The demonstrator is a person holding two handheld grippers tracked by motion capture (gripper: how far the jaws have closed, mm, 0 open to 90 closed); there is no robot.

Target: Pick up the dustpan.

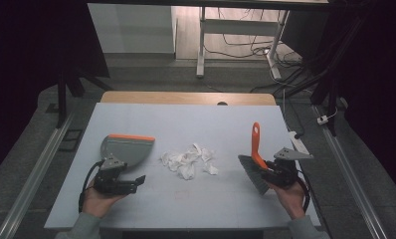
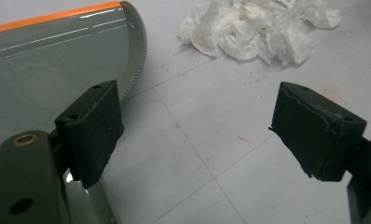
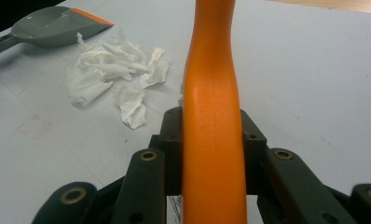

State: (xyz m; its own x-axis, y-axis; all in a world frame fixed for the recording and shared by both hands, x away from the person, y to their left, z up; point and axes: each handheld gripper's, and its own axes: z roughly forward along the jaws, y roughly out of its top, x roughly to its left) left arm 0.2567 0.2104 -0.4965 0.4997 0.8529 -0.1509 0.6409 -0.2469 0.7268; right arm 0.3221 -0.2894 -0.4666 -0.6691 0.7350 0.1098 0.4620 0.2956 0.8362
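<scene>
While the right tongs (image 3: pixel 211 140) clamp the orange brush handle (image 3: pixel 211 70), the left tongs (image 2: pixel 197 135) stand apart beside the empty grey dustpan (image 2: pixel 48 70); grip the dustpan first, then sweep the crumpled tissue (image 1: pixel 188 160), lying between both tongs, toward its orange lip

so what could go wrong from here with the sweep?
1. The left claw is open beside the dustpan, not gripping it; a sweep could push the free pan away.
2. The crumpled tissues lie loose and light, so the brush in the right claw may scatter them.
</scene>
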